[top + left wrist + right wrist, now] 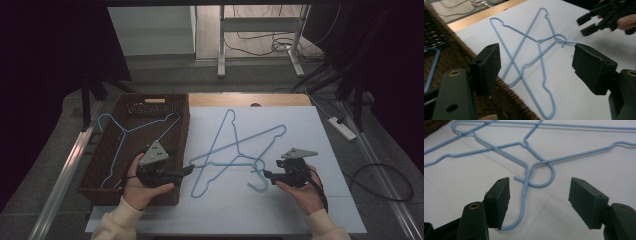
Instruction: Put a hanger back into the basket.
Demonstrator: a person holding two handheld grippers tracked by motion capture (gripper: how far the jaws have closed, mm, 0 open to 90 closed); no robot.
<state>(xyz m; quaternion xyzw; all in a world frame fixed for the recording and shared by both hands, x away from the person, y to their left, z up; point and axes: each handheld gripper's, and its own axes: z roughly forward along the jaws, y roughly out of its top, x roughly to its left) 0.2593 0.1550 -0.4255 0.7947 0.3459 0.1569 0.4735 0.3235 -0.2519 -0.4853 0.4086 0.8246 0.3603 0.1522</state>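
Two light blue wire hangers lie crossed on the white table sheet (300,200). One (218,135) points away from me. The other (265,135) runs across it, and its hook (257,185) curls toward my right gripper. A third blue hanger (122,132) lies in the brown wicker basket (185,125). My left gripper (187,170) hangs open at the basket's near right corner, facing the crossed hangers (524,40). My right gripper (267,175) is open just above the sheet. A twisted hanger neck (525,187) runs between its jaws, and the pads (501,195) do not press on it.
The basket (449,55) takes up the table's left side. A white power strip (342,127) and black cables lie on the floor at the right. White desk legs (221,45) stand behind the table. Both hands come in from the near edge.
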